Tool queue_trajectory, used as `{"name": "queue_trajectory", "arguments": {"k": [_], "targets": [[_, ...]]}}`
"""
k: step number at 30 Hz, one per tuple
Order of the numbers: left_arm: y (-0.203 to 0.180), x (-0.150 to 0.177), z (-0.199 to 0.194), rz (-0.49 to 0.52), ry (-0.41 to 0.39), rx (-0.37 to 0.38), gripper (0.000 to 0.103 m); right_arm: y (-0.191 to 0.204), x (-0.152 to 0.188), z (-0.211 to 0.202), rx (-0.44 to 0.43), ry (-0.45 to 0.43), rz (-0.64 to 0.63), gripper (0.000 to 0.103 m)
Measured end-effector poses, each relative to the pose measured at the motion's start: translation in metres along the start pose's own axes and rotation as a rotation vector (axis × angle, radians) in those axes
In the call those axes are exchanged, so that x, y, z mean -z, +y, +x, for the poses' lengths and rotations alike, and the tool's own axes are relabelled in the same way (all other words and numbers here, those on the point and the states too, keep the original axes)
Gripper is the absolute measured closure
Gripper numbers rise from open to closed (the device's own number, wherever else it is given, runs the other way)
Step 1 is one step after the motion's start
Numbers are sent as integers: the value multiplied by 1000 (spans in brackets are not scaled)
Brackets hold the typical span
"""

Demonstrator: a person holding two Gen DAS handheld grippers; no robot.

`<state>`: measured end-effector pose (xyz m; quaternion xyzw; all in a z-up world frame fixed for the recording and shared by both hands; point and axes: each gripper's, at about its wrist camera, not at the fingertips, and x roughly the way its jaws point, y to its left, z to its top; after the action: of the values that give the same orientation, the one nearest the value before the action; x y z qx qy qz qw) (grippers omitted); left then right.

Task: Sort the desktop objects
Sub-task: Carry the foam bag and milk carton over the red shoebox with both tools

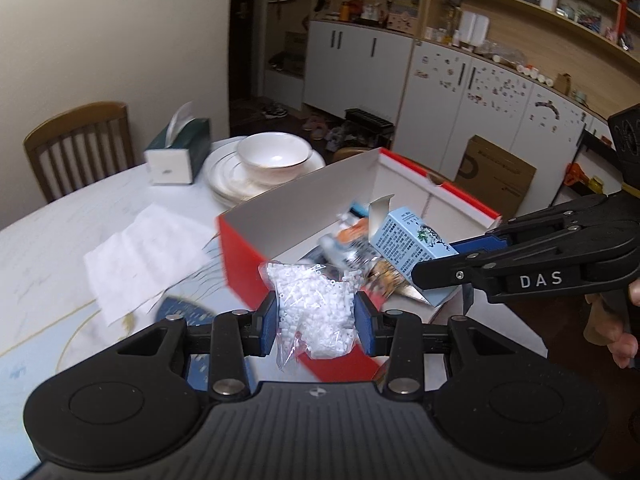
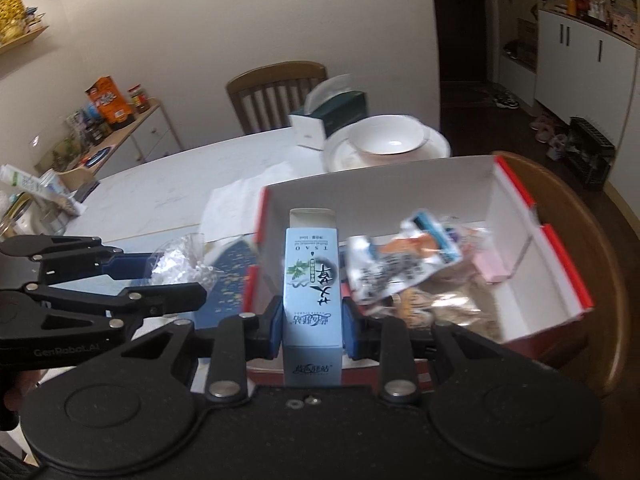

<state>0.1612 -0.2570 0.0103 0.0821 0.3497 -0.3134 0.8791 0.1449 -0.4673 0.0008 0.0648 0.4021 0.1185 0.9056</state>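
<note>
A clear bag of white beads (image 1: 316, 308), pinched in the left gripper (image 1: 316, 320), hangs at the red-and-white box's (image 1: 304, 204) near corner; the right gripper (image 2: 313, 326) clamps a pale-blue carton (image 2: 313, 280). Both should clear the rim before release.

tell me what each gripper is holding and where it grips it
The left gripper pinches a clear bag of white beads across its middle. The right gripper clamps a light blue carton by its sides, near the closed end.

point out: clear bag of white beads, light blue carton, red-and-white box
clear plastic bag of white beads (image 1: 316, 308), left wrist view, bead-filled middle
light blue cardboard carton (image 2: 312, 280), right wrist view, printed front
red-and-white open box (image 2: 400, 184), right wrist view, inner back wall
</note>
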Motion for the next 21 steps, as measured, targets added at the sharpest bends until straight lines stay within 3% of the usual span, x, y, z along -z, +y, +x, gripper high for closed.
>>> {"name": "queue_trajectory", "arguments": {"k": [13,21], "targets": [[-31,-48,56,118,13,14,65,-78,-7,8,117,-5,37,75],[-42,-69,106,165,94,54,65,-98,-15,33,146,33,23,75]]}}
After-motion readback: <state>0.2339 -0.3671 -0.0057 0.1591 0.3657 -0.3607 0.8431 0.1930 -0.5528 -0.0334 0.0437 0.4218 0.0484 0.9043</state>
